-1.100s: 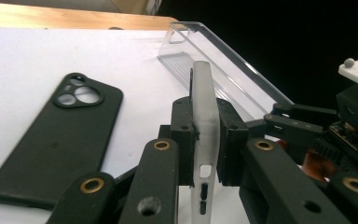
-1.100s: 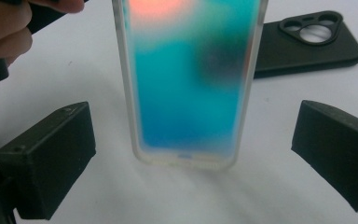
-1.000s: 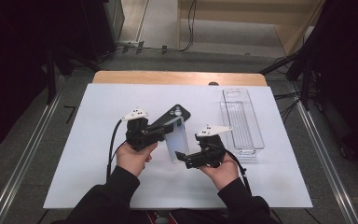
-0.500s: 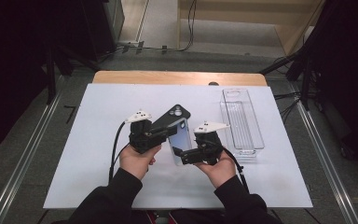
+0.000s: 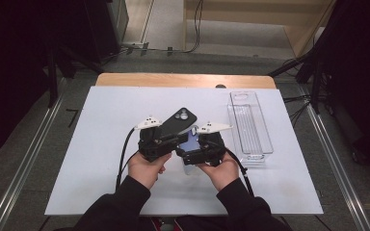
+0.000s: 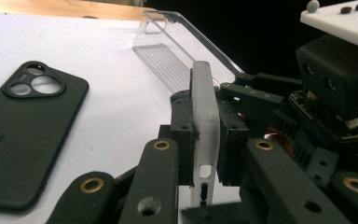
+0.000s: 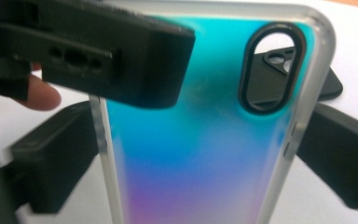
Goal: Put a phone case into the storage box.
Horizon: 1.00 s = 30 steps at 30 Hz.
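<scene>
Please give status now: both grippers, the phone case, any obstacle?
Left gripper shut on translucent phone case, case on edge. Right gripper clamps its side edges. Black phone case flat behind, clear tray to right; nothing blocking.

a translucent frosted phone case fades from turquoise blue to purple; the matte phone case lying flat is plain black.

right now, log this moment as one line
left claw: shut on translucent phone case | right claw: grips case edges | black phone: flat on mat | clear tray: right
</scene>
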Each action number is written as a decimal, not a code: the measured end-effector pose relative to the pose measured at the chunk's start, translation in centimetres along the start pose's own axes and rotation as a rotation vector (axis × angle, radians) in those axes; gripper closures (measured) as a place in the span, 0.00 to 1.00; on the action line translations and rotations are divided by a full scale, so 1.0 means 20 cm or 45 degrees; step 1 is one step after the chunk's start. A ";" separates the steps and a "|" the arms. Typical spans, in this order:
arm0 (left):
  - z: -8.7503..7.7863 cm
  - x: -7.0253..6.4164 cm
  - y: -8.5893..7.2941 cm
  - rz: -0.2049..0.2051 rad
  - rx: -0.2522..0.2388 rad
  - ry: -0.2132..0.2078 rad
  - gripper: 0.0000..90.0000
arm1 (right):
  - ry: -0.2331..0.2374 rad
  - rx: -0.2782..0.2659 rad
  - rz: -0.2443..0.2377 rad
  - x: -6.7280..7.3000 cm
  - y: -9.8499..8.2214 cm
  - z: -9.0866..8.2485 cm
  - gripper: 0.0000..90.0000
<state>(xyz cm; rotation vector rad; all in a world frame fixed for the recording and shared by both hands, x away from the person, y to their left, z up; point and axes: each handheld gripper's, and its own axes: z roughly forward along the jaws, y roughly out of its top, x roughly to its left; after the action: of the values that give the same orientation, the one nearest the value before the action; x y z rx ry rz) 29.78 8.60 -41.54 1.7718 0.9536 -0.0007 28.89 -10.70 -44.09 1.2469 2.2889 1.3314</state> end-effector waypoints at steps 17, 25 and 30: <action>-0.05 -0.01 0.03 -0.039 -0.042 -0.023 0.73 | -0.007 -0.021 0.006 -0.04 0.00 -0.04 0.17; -0.11 -0.02 0.04 -0.055 0.002 -0.068 0.59 | -0.044 -0.032 0.021 -0.11 0.00 -0.07 0.17; -0.10 0.02 0.02 -0.045 0.117 -0.126 0.46 | -0.028 -0.039 0.018 -0.14 0.01 -0.10 0.17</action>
<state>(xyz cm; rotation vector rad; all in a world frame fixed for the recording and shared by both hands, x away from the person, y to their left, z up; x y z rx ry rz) 29.38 10.35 -40.57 1.8215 0.9255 -0.1556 29.59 -13.96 -43.46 1.2642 2.2403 1.3462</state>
